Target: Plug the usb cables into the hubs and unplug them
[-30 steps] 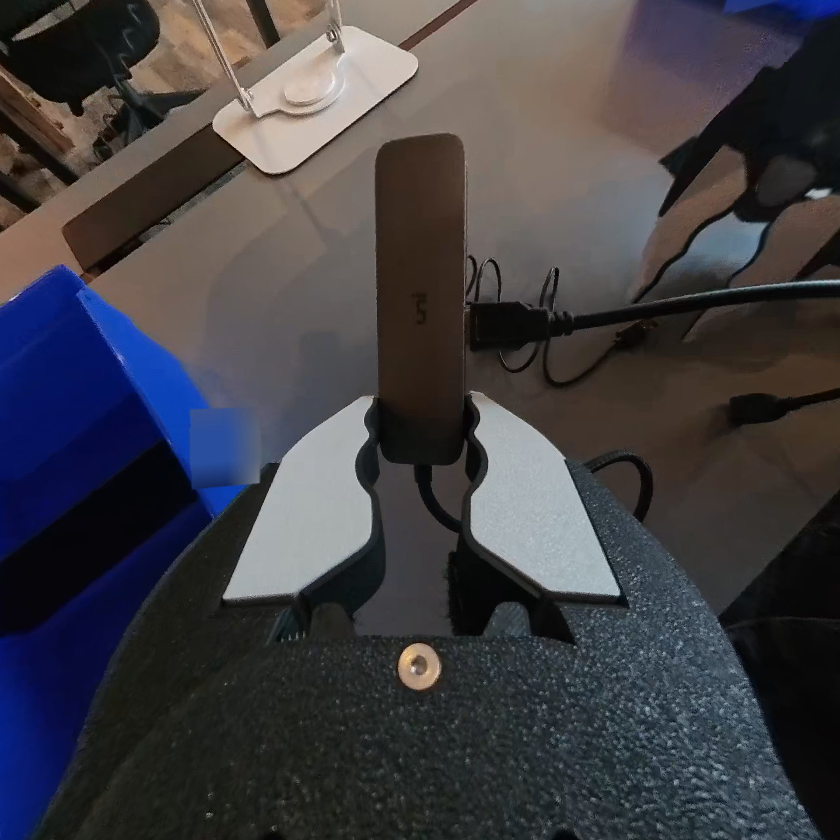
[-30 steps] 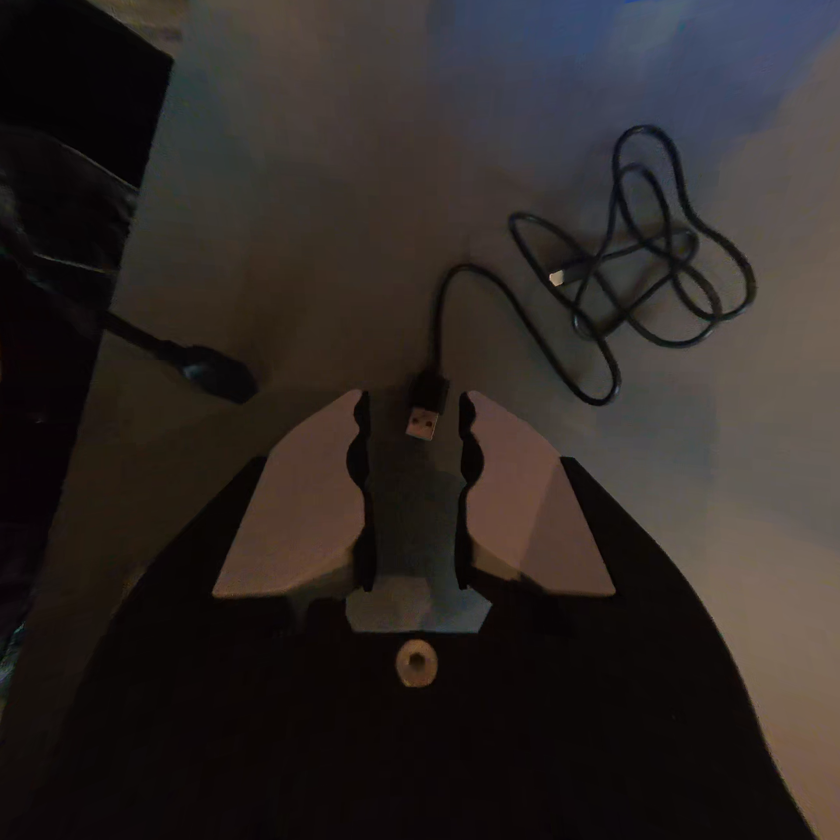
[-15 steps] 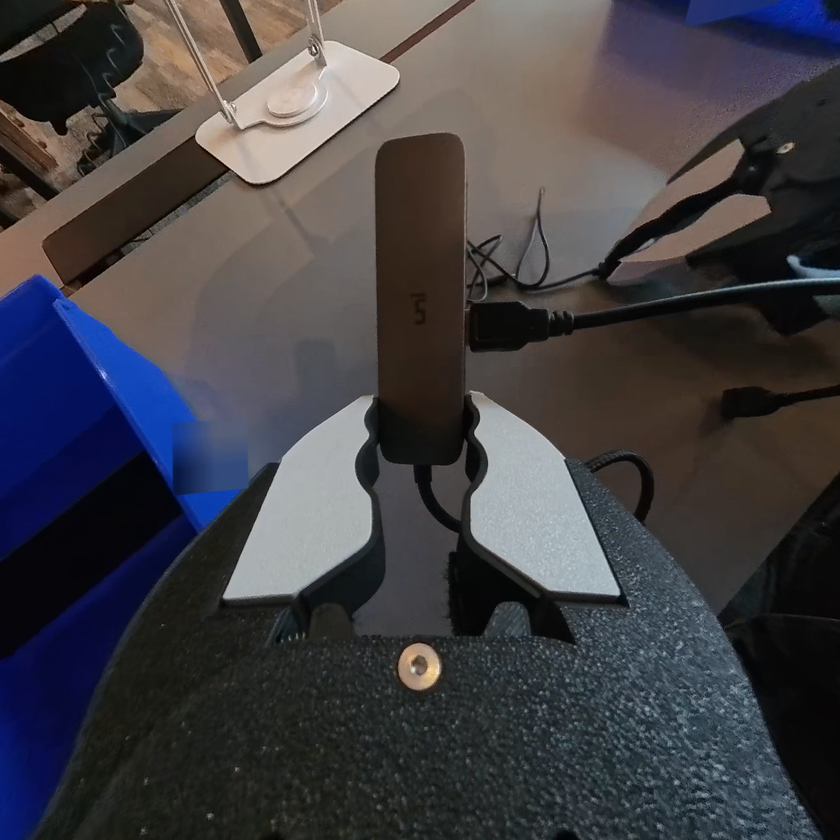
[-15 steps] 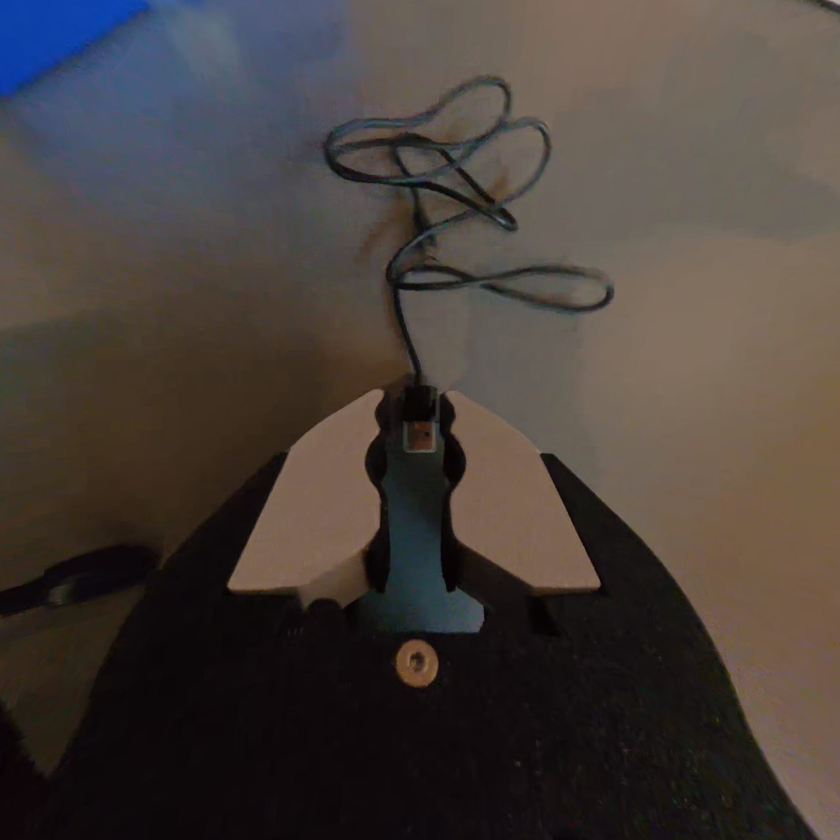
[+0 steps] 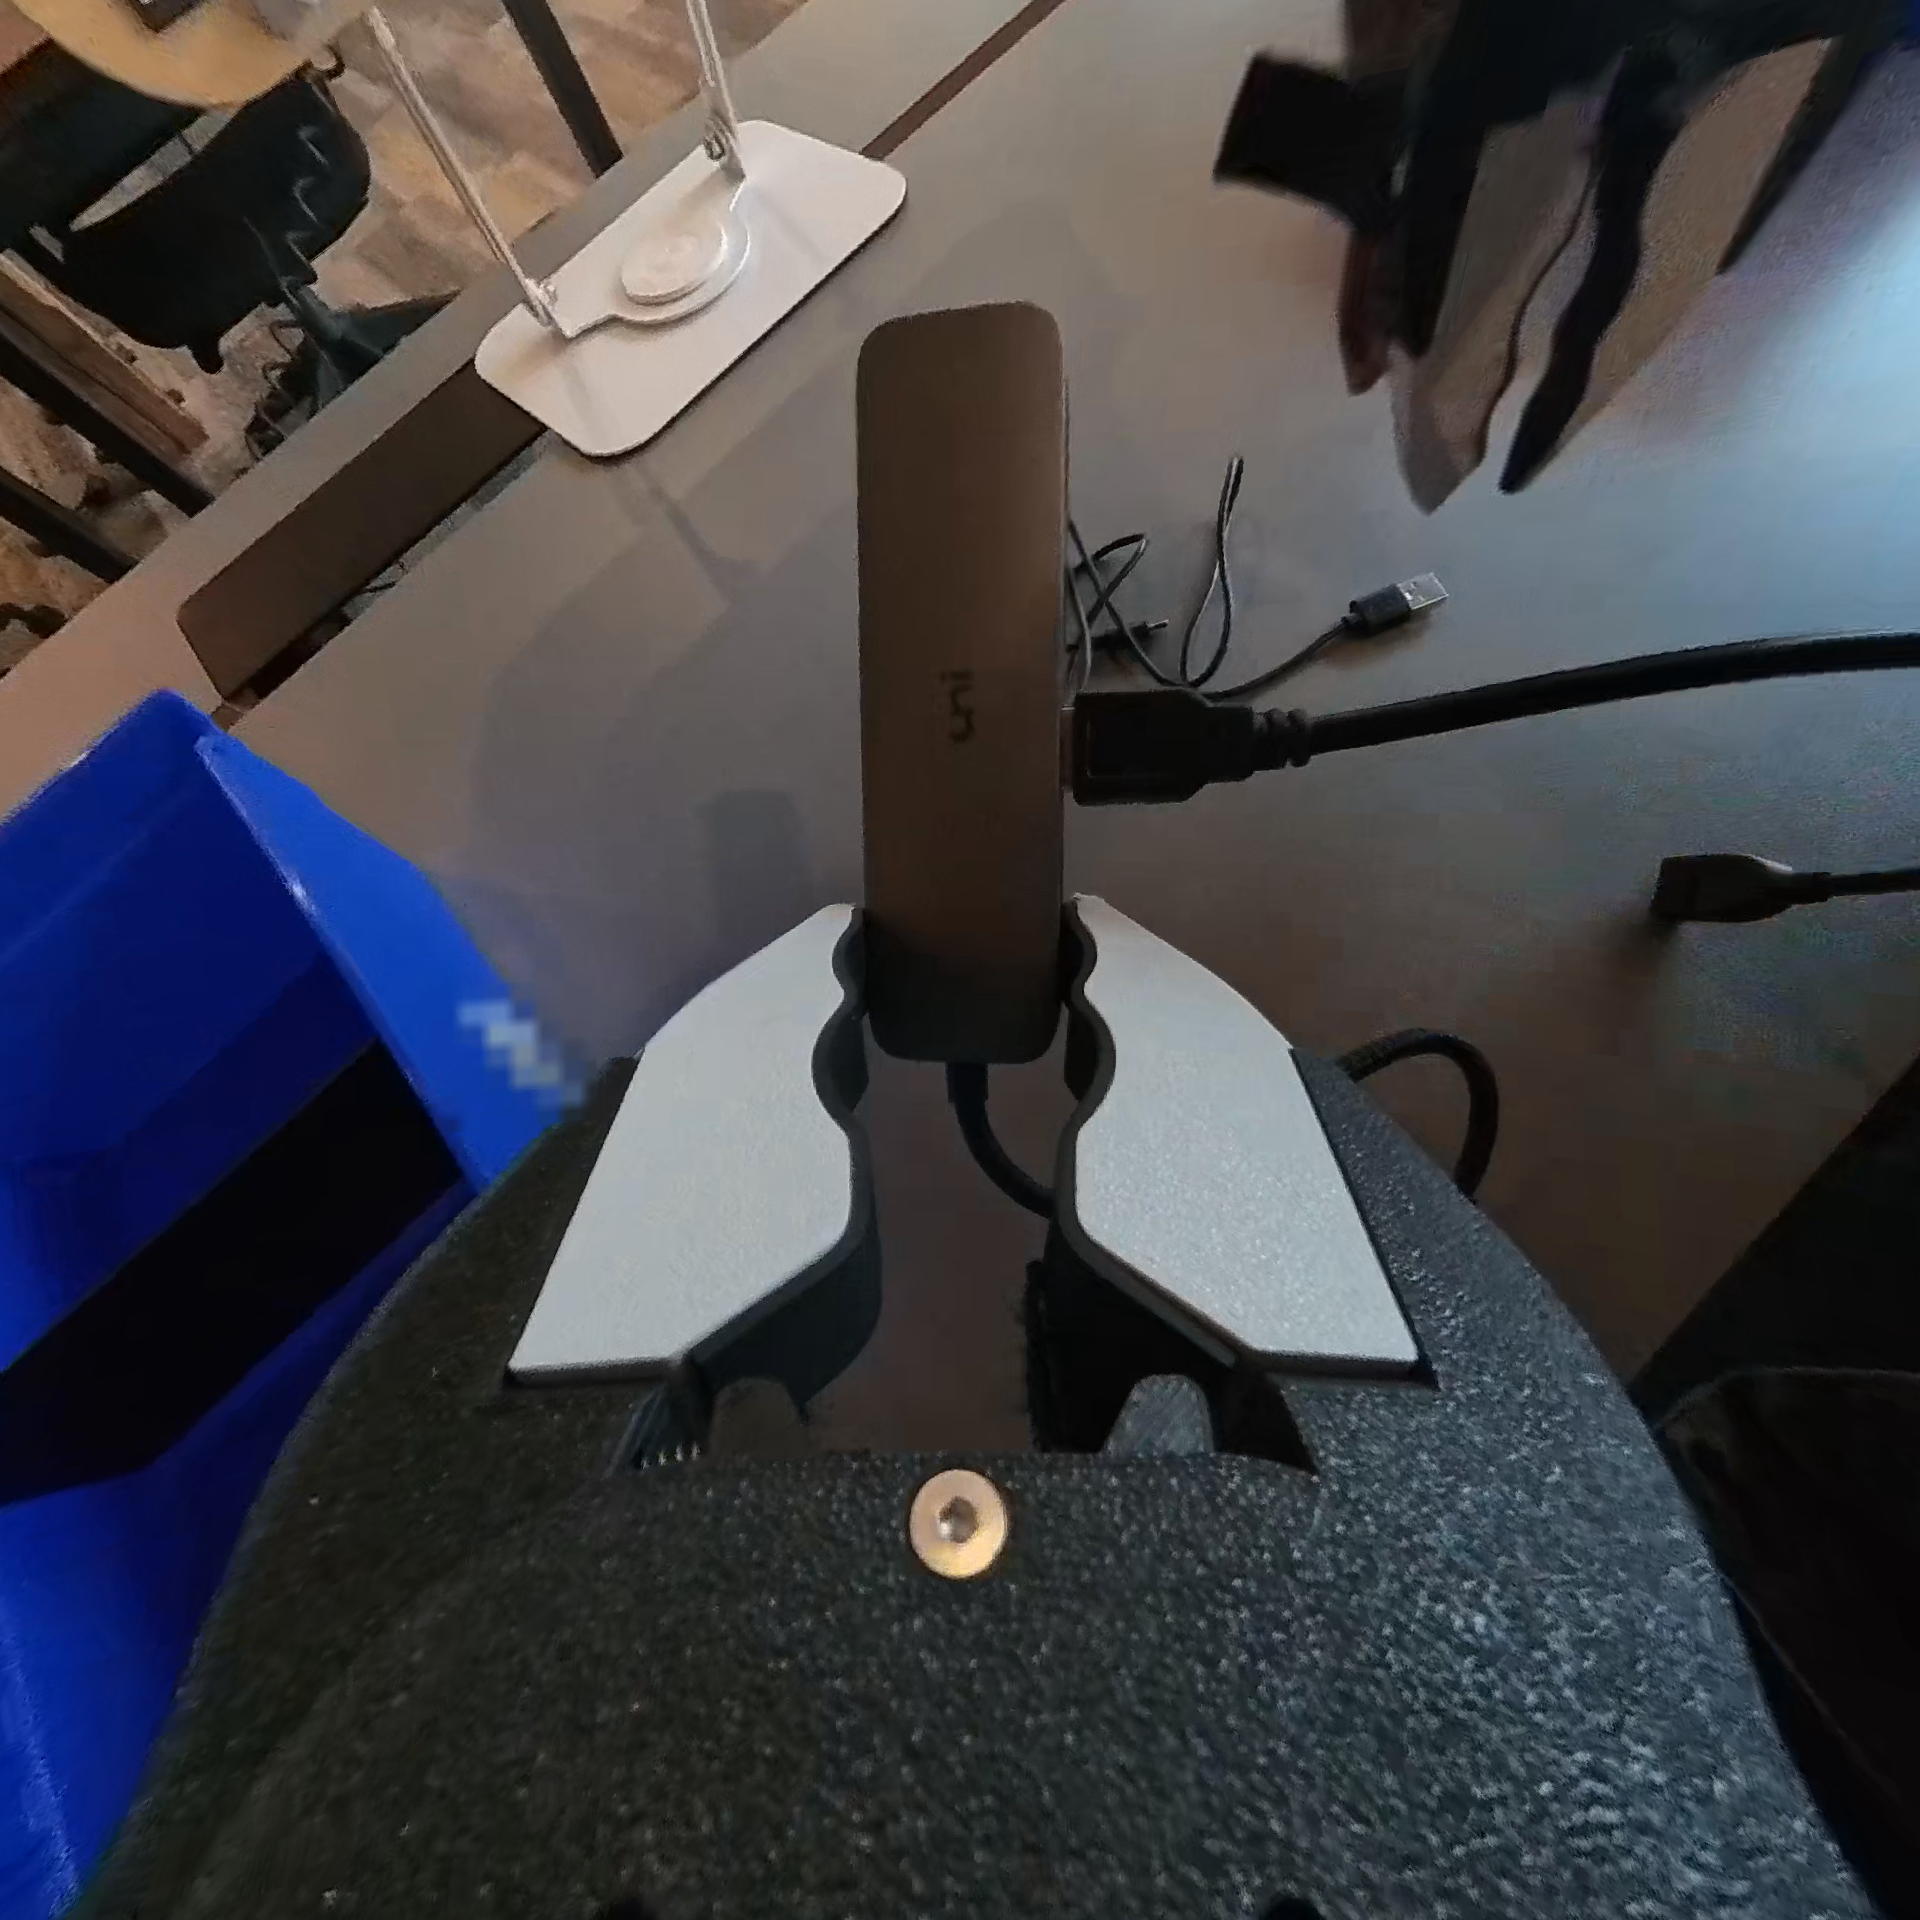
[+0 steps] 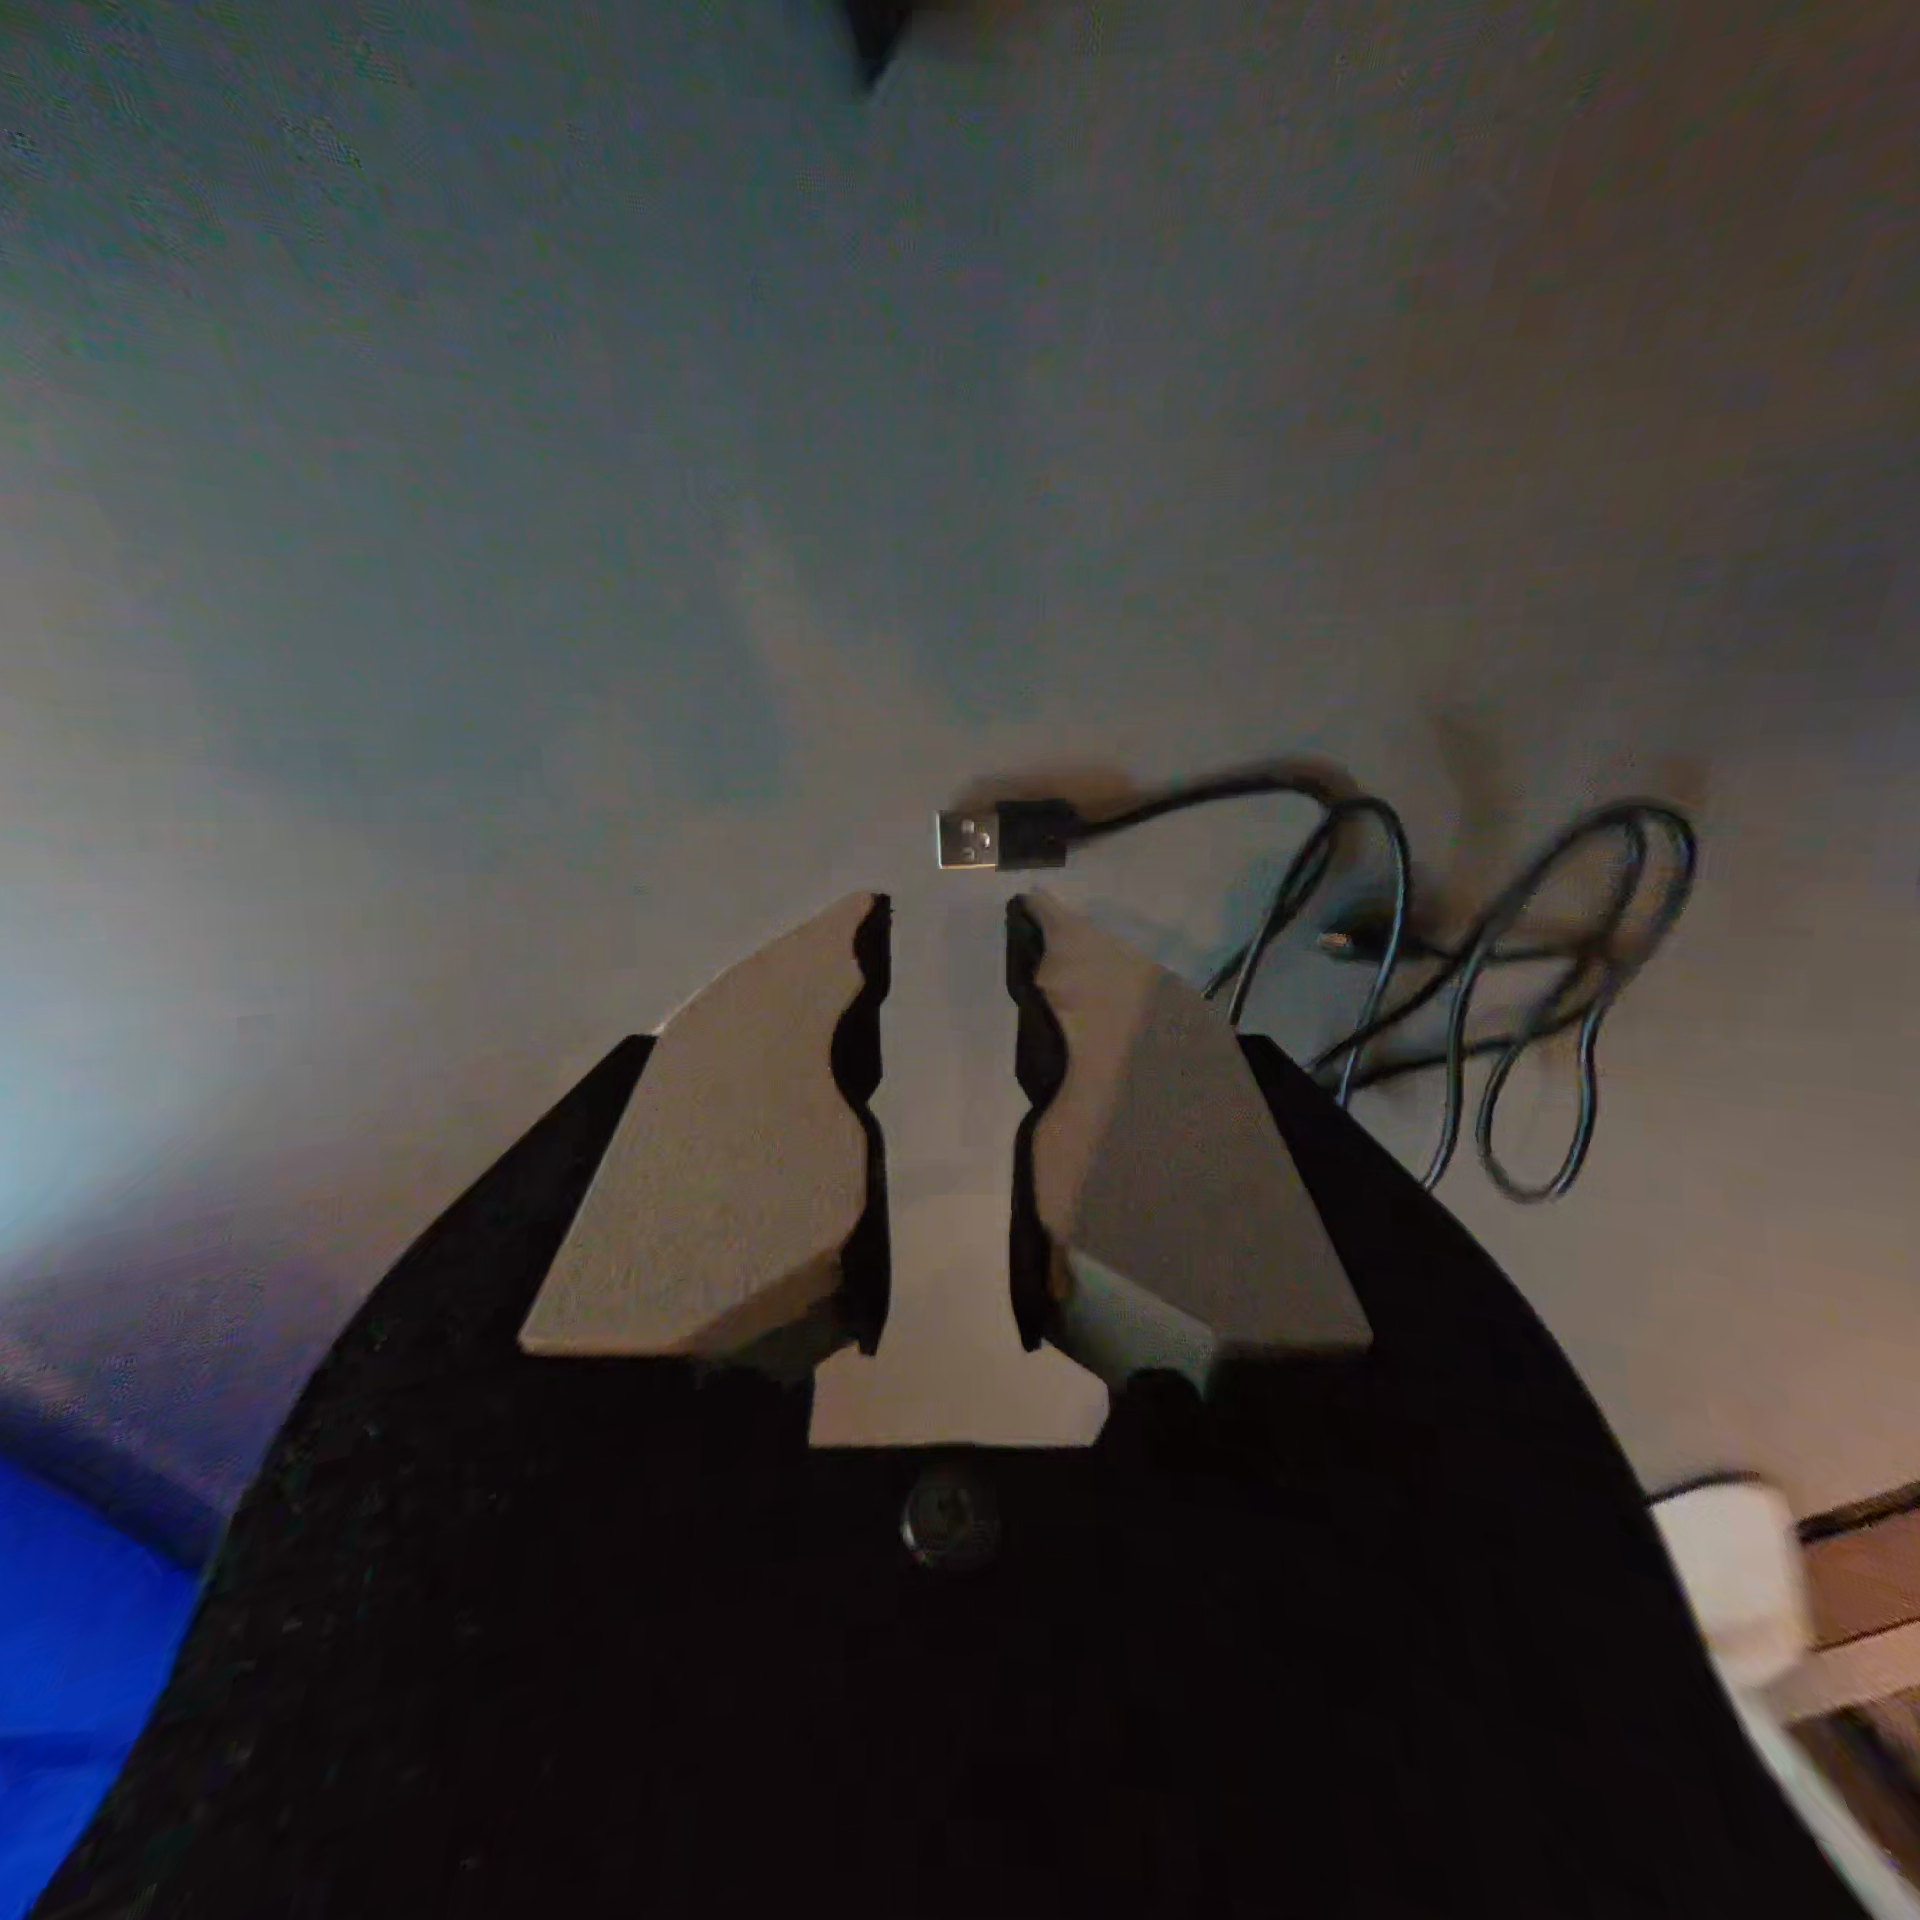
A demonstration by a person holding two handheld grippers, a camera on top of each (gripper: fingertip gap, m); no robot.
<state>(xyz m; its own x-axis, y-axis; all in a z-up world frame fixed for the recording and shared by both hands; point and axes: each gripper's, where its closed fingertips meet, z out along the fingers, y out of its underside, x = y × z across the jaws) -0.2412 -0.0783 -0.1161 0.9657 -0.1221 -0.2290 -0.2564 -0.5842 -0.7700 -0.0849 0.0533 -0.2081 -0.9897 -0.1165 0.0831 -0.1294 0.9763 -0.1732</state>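
A small pale logo mark stands on the dark hub (image 5: pixel 961 665), centre of the left wrist frame; nothing else is readable.

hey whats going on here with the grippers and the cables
A person is working two handheld grippers on a usb plugging job. The left gripper is shut on a dark hub, held upright, with a thick black cable plugged into its right side. The right gripper hangs over the table, jaws open and empty, just short of a thin cable's usb plug lying loose.
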